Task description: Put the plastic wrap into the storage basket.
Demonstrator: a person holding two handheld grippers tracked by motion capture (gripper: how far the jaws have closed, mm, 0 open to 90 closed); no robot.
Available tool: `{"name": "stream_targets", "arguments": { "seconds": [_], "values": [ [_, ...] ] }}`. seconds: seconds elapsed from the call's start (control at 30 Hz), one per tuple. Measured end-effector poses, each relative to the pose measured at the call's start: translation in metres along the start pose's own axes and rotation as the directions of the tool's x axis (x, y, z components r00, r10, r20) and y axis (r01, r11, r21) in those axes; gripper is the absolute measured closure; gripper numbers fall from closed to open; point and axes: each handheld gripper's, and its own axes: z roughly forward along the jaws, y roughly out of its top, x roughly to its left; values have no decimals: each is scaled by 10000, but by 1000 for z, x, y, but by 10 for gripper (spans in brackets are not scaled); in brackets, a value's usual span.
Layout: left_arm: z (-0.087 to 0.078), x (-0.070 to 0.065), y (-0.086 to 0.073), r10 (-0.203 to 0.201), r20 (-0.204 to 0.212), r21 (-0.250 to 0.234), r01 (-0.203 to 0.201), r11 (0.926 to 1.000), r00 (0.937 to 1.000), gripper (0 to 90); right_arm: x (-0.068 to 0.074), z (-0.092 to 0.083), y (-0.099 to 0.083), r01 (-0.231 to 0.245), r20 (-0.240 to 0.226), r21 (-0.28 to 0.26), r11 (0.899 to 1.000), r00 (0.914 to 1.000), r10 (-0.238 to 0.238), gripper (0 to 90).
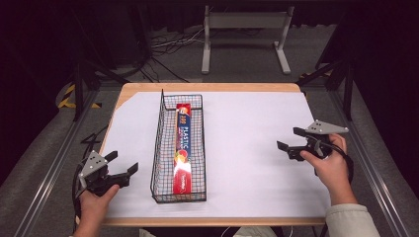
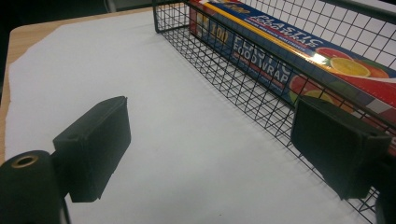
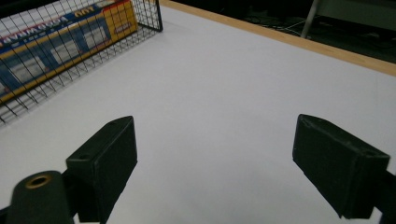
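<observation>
So there's a long, narrow black wire basket (image 1: 159, 148) with a thin grid mesh, sitting on a smooth white sheet (image 1: 247, 148) over the wooden tabletop (image 1: 207, 87). Inside it lies a glossy cardboard box of plastic food wrap (image 1: 182, 148), red and blue with fruit printed on it. It's a slim rectangular box, lying flat, long axis running away from the person, same as the basket. Left gripper (image 1: 121, 165) sits just left of the basket's near end, jaws spread wide, nothing in them. Right gripper (image 1: 291, 140) hovers well off to the right, also wide and empty, blocky matte black jaws.
</observation>
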Motion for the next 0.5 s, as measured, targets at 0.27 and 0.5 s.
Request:
{"name": "stream_targets", "arguments": {
  "seconds": [0.27,0.5],
  "values": [
    [0,3,-3,-93,28,-29,93,10000,10000,127,2,-1,-36,-56,64,-7,10000,10000,56,139],
    [2,3,-4,-60,119,-128,61,9999,9999,124,6,-1,-54,-60,193,-306,9995,9998,66,139]
  ]
}}
